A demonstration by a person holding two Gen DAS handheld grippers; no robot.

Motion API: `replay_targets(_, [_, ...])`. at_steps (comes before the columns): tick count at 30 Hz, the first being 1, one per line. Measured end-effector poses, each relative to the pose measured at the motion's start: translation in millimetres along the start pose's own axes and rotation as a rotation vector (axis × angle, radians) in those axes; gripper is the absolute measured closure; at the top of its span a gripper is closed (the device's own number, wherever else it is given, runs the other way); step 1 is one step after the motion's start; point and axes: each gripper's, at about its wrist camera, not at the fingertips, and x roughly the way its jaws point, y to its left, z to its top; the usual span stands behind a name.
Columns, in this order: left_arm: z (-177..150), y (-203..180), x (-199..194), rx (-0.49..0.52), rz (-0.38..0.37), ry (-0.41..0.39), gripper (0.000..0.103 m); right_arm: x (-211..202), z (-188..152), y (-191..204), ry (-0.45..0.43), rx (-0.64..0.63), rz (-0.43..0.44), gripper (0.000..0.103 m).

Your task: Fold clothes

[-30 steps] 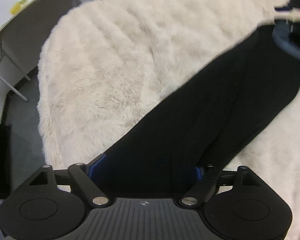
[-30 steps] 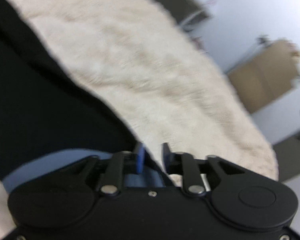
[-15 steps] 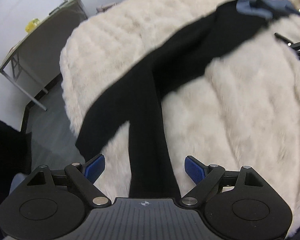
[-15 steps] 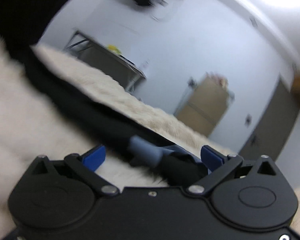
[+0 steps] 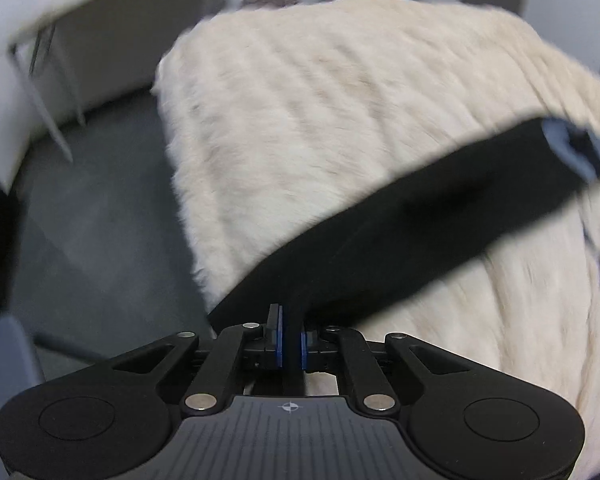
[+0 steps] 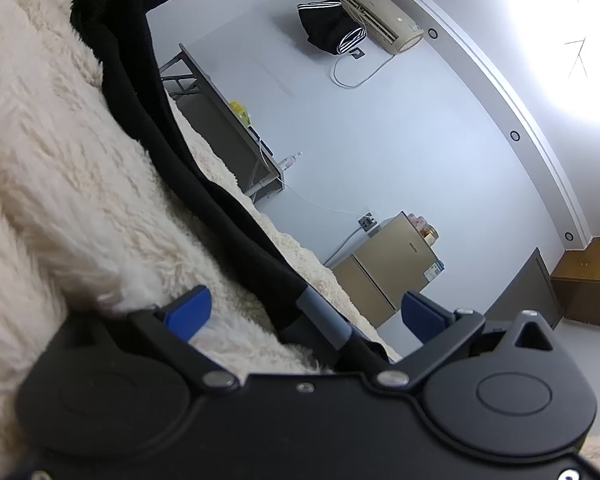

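Left hand-held gripper (image 5: 290, 340) just closed onto black garment (image 5: 400, 232), right hand-held gripper (image 6: 304, 316) now spread wide

Pale walls (image 6: 380, 140), grey floor (image 5: 100, 220)

Black garment (image 5: 420, 216) runs diagonally across cream fluffy blanket (image 5: 340, 100), only obstacle on it. Blanket bare and passable on both sides of garment. Beyond blanket's left edge, grey floor (image 5: 100, 220) open up to folding table (image 5: 100, 28) by wall. Fridge (image 6: 392, 264) stands past blanket's far edge.
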Motion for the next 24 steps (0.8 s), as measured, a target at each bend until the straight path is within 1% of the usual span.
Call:
replay_targets(1, [10, 23, 9, -0.057, -0.014, 0.027, 0.091, 0, 1, 1, -0.001, -0.002, -0.001, 0.0])
replay_targets(2, [15, 38, 17, -0.096, -0.006, 0.046, 0.087, -1, 1, 1, -0.002, -0.004, -0.003, 0.0])
replay_targets(3, [16, 44, 21, -0.116, 0.002, 0.057, 0.083, -4, 2, 2, -0.002, -0.005, -0.004, 0.0])
replay_targets(4, [16, 55, 28, -0.15, -0.008, 0.075, 0.08, -7, 3, 2, -0.003, -0.006, -0.005, 0.0])
replay_targets(6, [13, 68, 36, -0.204, -0.043, 0.085, 0.078, -18, 1, 2, -0.004, -0.009, -0.008, 0.0])
replay_targets(7, [11, 74, 39, -0.228, -0.061, 0.086, 0.075, -20, 1, 3, -0.006, -0.01, -0.01, 0.0])
replay_targets(9, [6, 82, 43, -0.267, -0.082, 0.077, 0.066, -22, 0, 5, -0.01, -0.011, -0.014, 0.0])
replay_targets(10, [2, 86, 46, -0.292, -0.101, 0.066, 0.058, -25, 0, 4, -0.01, -0.012, -0.014, 0.0])
replay_targets(11, [-4, 91, 48, -0.327, -0.14, 0.049, 0.051, -25, 1, 4, -0.012, -0.013, -0.015, 0.0])
replay_targets(12, [-7, 94, 49, -0.352, -0.173, 0.037, 0.047, -25, 1, 5, -0.013, -0.014, -0.016, 0.0])
replay_targets(13, [-11, 97, 50, -0.38, -0.205, 0.021, 0.037, -26, 1, 5, -0.014, -0.015, -0.015, 0.0])
replay_targets(15, [-22, 104, 52, -0.445, -0.279, -0.017, 0.04, -26, 1, 5, -0.016, -0.017, -0.016, 0.001])
replay_targets(16, [-27, 107, 51, -0.471, -0.323, -0.037, 0.062, -26, 1, 6, -0.016, -0.018, -0.015, 0.001])
replay_targets(17, [-29, 108, 49, -0.486, -0.359, -0.047, 0.09, -26, 1, 5, -0.016, -0.018, -0.016, 0.001])
replay_targets(18, [-30, 109, 47, -0.497, -0.388, -0.053, 0.098, -26, 1, 5, -0.016, -0.018, -0.015, 0.001])
replay_targets(21, [-29, 111, 25, -0.502, -0.464, -0.092, 0.098, -23, 1, 3, -0.016, -0.019, -0.015, 0.001])
replay_targets(22, [-28, 112, 13, -0.497, -0.52, -0.128, 0.098, -22, 1, 3, -0.016, -0.019, -0.015, 0.001])
replay_targets(23, [-26, 114, -2, -0.491, -0.592, -0.177, 0.098, -22, 1, 3, -0.016, -0.02, -0.015, 0.001])
replay_targets(24, [-25, 115, -10, -0.488, -0.629, -0.203, 0.098, -22, 1, 3, -0.016, -0.02, -0.015, 0.001])
